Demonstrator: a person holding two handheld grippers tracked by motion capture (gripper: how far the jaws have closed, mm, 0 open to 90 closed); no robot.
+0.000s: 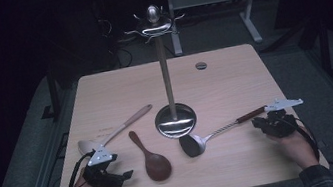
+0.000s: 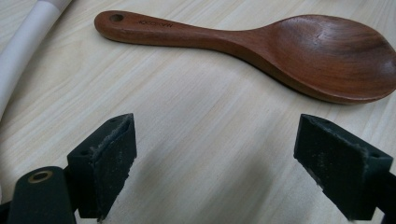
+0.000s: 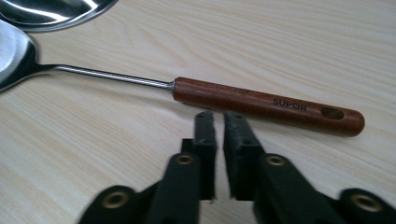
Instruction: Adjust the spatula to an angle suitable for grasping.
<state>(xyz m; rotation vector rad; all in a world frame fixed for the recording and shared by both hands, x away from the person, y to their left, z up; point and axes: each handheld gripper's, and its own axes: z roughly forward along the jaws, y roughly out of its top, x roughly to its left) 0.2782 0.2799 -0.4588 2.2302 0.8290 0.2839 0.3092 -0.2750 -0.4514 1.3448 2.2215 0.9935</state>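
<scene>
On the desk point(image 1: 231, 70) in front of you, the utensil stand point(image 1: 168, 80) rises from its base near the middle. To the left of that base lies the long ladle point(image 1: 114, 130), its handle slanting up toward the stand. Just right of it lies the rice spoon point(image 1: 151, 157), bowl toward you, handle pointing away. Right of the base lies the metal ladle point(image 1: 218, 130), its bowl beside the rice spoon's and its handle point(image 3: 268, 106) running out to the right. Your left hand-held gripper point(image 1: 126, 175) rests near the front left edge, before the long ladle and left of the rice spoon. Your right hand-held gripper point(image 3: 218, 125) sits just before the metal ladle's handle, not touching it.
</scene>
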